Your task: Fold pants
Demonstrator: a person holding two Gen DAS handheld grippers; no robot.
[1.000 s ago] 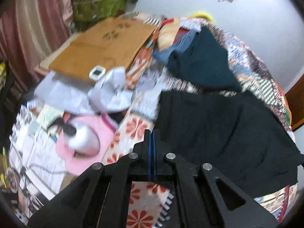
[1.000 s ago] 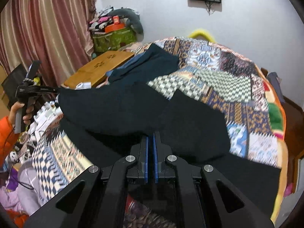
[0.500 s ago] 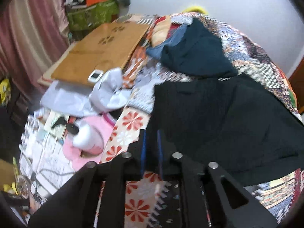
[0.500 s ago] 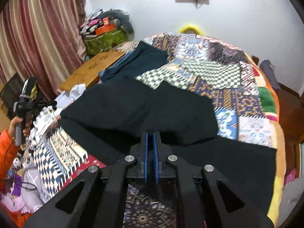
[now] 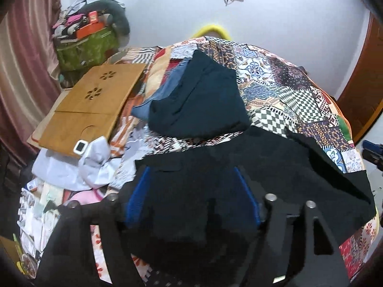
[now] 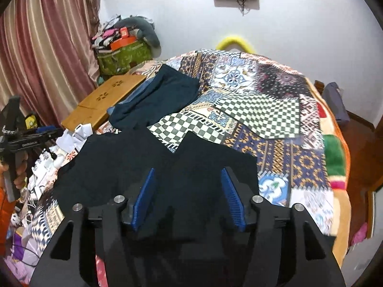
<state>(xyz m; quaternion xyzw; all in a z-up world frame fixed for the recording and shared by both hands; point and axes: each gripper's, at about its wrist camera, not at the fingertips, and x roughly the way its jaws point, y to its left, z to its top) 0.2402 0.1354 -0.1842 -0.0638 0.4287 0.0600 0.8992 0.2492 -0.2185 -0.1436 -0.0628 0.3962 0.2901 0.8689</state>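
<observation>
Black pants (image 5: 275,167) lie folded over on the patchwork quilt (image 5: 282,86), also in the right wrist view (image 6: 134,157). My left gripper (image 5: 192,191) is open wide above the pants' near edge, blue pads apart, holding nothing. My right gripper (image 6: 188,192) is open too, hovering over the black cloth, empty. The left gripper and the hand holding it show at the left edge of the right wrist view (image 6: 26,136). The right gripper's tip shows at the right edge of the left wrist view (image 5: 372,150).
A dark teal garment (image 5: 205,102) over blue cloth lies further back on the quilt (image 6: 275,119). A wooden lap table (image 5: 93,110) and white cloths (image 5: 79,165) sit at the left. Clutter, a green bag (image 6: 124,55) and curtains stand at the left.
Both grippers have opened from shut and let go of the black pants, which now lie on the quilt. Both views have lifted and tilted up toward the wall.
</observation>
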